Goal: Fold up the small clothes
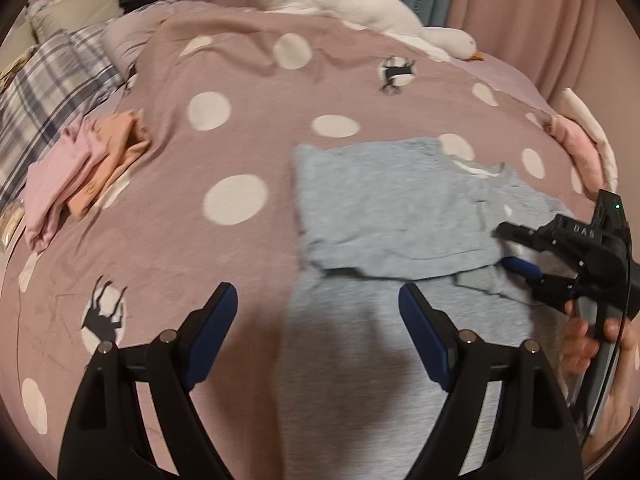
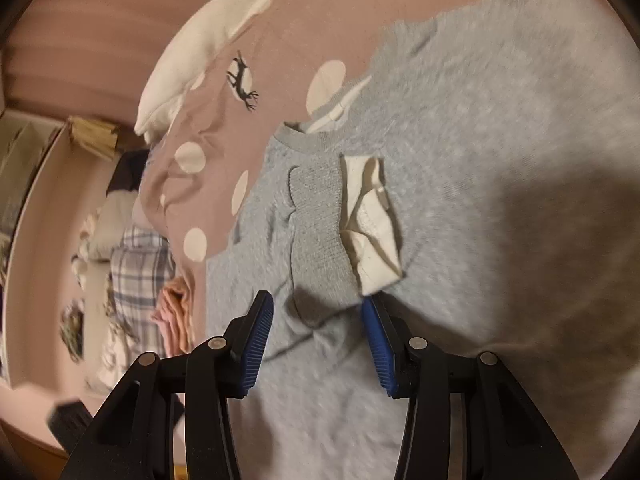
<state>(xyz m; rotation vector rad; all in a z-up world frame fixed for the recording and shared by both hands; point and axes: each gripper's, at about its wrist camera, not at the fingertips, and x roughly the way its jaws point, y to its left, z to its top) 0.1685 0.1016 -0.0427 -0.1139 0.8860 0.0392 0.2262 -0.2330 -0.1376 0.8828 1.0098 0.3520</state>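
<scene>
Lying on the bed's pink spotted cover (image 1: 248, 80), the soft grey top (image 1: 400, 208) is partly folded, with a white tag (image 2: 372, 216) showing. The left tongs (image 1: 318, 300) stand wide open, holding nothing. The right tongs (image 2: 318, 320) are half open over the fuzzy cloth, not pinching it. Both pictures are blurry. A white plush goose (image 1: 360, 4) rests by pink curtains (image 1: 540, 12).

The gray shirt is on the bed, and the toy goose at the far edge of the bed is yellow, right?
Not quite. The gray shirt does lie on the bed, but the toy goose at its far edge is white, with only an orange beak. The left wrist view shows it.
</scene>
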